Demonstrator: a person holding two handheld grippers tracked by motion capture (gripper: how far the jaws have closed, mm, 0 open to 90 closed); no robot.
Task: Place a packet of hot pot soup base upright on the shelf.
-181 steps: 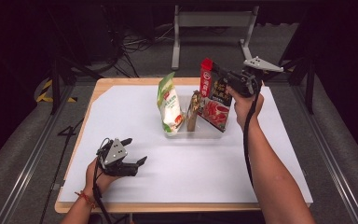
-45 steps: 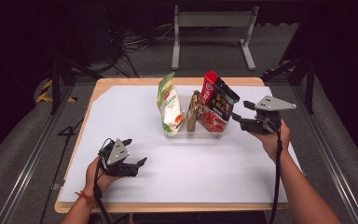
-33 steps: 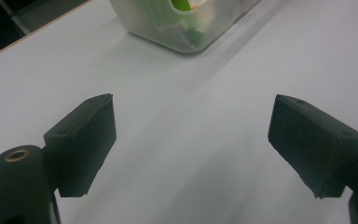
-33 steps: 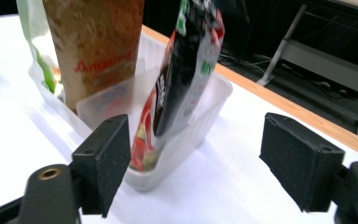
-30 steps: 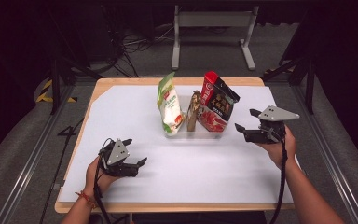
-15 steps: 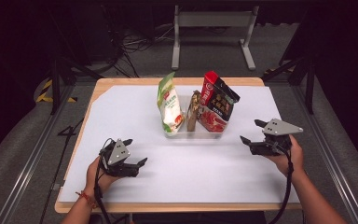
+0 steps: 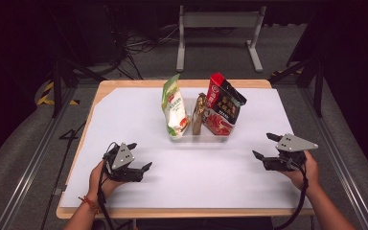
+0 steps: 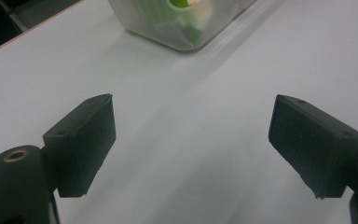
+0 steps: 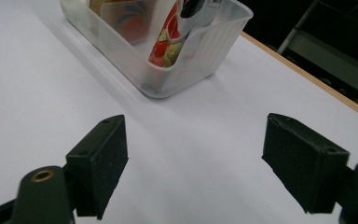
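A clear plastic bin (image 7: 200,138) stands at the middle of the white table sheet (image 7: 191,167). In it stand a green and white snack bag (image 7: 174,106), a slim brown packet (image 7: 199,114) and a red and black bag (image 7: 224,103). My left gripper (image 7: 140,155) rests low at the front left, open, with nothing between its jaws; its own view shows the bin's corner (image 8: 182,28) ahead. My right gripper (image 7: 264,146) is low at the front right, open and empty, pointing left toward the bin (image 9: 168,60).
The wooden table edge (image 7: 182,212) runs along the front. A metal stand (image 7: 218,28) and cables lie on the floor behind the table. Dark rails flank both sides.
My right gripper has drawn back from the bin, down and toward the front right of the table. The left gripper has stayed put.
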